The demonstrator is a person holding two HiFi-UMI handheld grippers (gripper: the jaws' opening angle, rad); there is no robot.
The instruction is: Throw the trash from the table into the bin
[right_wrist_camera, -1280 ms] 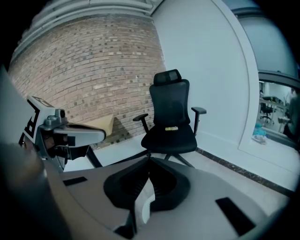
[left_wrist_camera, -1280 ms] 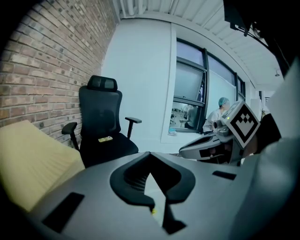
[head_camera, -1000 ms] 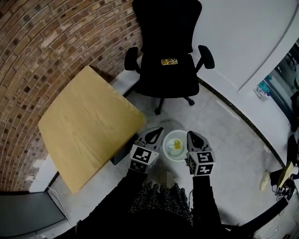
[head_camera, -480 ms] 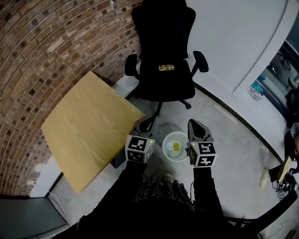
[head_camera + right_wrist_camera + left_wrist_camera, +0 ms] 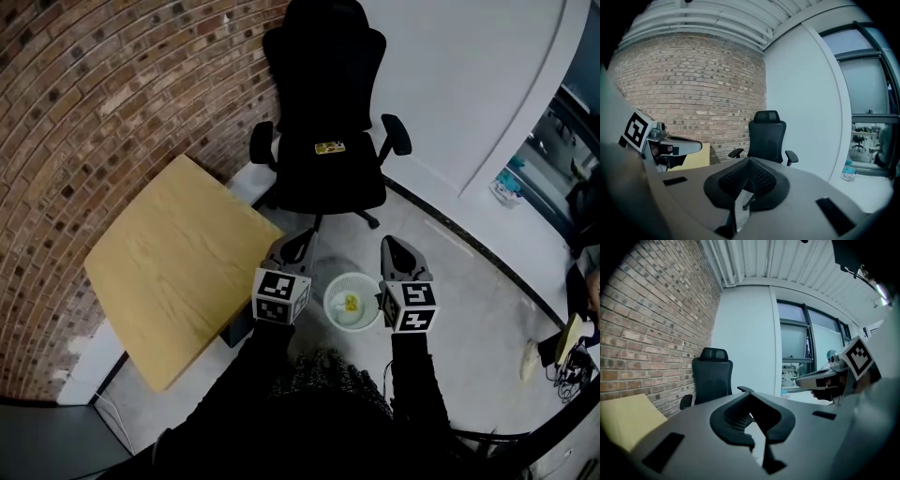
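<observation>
**Yellow trash (image 5: 351,303) lies in the white bin (image 5: 337,319)**

The round bin stands on the floor (image 5: 469,281) with one yellow scrap in it. The left gripper (image 5: 302,242) and the right gripper (image 5: 390,247) are held above it, one on each side. Each has its jaws closed together on nothing. The wooden surface (image 5: 178,262) lies left of the bin. Beyond the bin is a black office chair (image 5: 323,178) with a small yellow item (image 5: 329,147) on its seat. Only the head view shows the bin and its contents. The gripper views look level at the chair, a brick wall (image 5: 684,93) and a window (image 5: 794,357), and each catches the other gripper.
</observation>
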